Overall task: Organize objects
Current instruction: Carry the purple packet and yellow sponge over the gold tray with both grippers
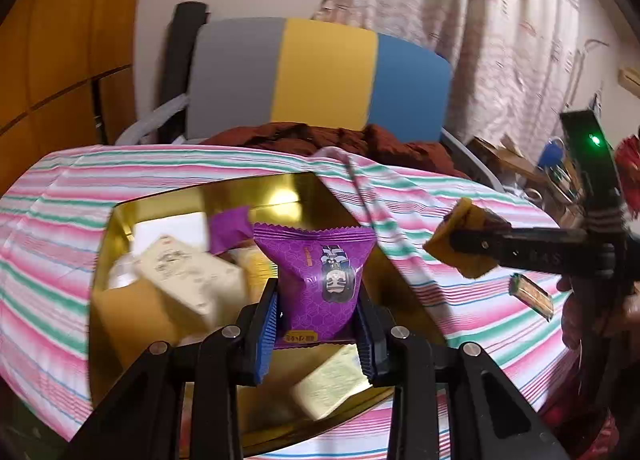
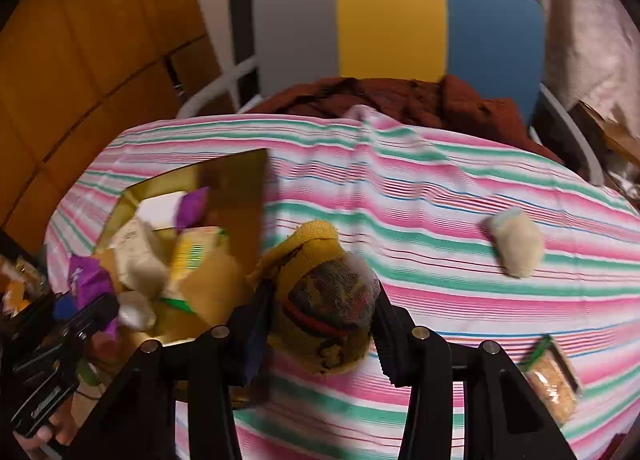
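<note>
The left gripper (image 1: 318,312) is clamped on a purple crinkled foil snack packet (image 1: 316,284) at frame centre, above the gold tray (image 1: 372,244). Light, slippery; grip the lower body. The right gripper (image 2: 320,324) is clamped on a soft yellow knitted pouch (image 2: 320,300) at lower centre.

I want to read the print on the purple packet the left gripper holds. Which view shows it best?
The left wrist view: the purple packet faces the camera, sharp and centred between the left gripper's fingers, above the gold tray. The right wrist view shows it only as a blurred purple scrap at the left edge.
</note>
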The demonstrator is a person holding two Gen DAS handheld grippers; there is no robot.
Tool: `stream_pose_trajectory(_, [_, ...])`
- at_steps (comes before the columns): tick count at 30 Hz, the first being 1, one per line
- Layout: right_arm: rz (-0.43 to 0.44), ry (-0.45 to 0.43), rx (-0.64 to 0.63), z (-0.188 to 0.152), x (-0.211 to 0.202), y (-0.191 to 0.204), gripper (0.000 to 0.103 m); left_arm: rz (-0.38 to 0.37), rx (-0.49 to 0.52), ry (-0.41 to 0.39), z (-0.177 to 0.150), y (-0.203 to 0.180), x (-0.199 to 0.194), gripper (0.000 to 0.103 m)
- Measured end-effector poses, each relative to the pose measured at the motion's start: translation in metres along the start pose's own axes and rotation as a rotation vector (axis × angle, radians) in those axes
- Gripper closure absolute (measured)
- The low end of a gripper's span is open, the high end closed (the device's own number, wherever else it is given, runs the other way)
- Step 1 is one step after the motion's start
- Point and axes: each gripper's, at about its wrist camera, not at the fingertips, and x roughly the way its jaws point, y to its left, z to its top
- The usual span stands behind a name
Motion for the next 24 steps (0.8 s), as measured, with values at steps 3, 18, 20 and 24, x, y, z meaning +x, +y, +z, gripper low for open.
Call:
stream_pose_trajectory(3, [0.038,-0.005,-0.014,-0.003,0.001,0.019,0.056,0.03,-0.045,-0.007,-0.004,0.023,-0.008,0.069])
stream_pose_trajectory(18, [0.146,0.017,-0.077,-0.015,0.016,0.074,0.056,0.058,-0.148,0.008,-0.033,0.084,-0.03,0.069])
stream_pose_trajectory(20, [0.154,0.017,-0.076,-0.014,0.016,0.076,0.056,0.025,-0.135,0.014,-0.034,0.078,-0.029,0.069])
stream_pose_trajectory(24, [0.161,0.017,-0.08,-0.01,0.019,0.082,0.056,-0.028,-0.085,0.043,-0.037,0.06,-0.02,0.069])
